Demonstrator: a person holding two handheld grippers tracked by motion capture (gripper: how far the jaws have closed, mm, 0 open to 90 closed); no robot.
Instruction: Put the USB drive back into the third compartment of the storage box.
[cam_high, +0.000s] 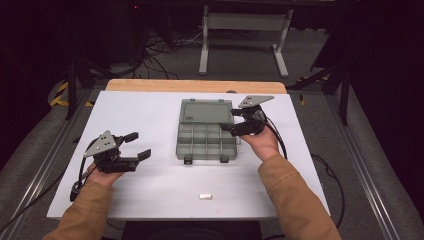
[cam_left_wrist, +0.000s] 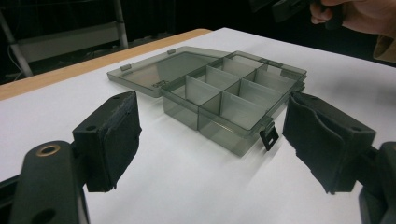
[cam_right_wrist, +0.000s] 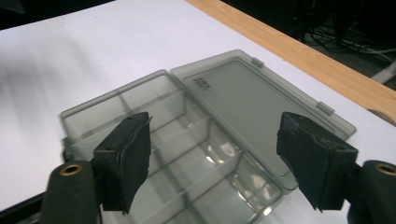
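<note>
Grey compartment box lying open on white table, left gripper beside it, jaws spread, right gripper above box, jaws spread, nothing pinched.

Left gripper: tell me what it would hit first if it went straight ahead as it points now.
Probably the open compartment box: it lies straight ahead between the open jaws of the left gripper, with bare white table before it.

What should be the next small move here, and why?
Probably move the left gripper toward the small white piece near the table's front edge. The compartment box lies open with its compartments empty, both grippers' jaws are open and hold nothing, and the right gripper hovers at the box.
</note>
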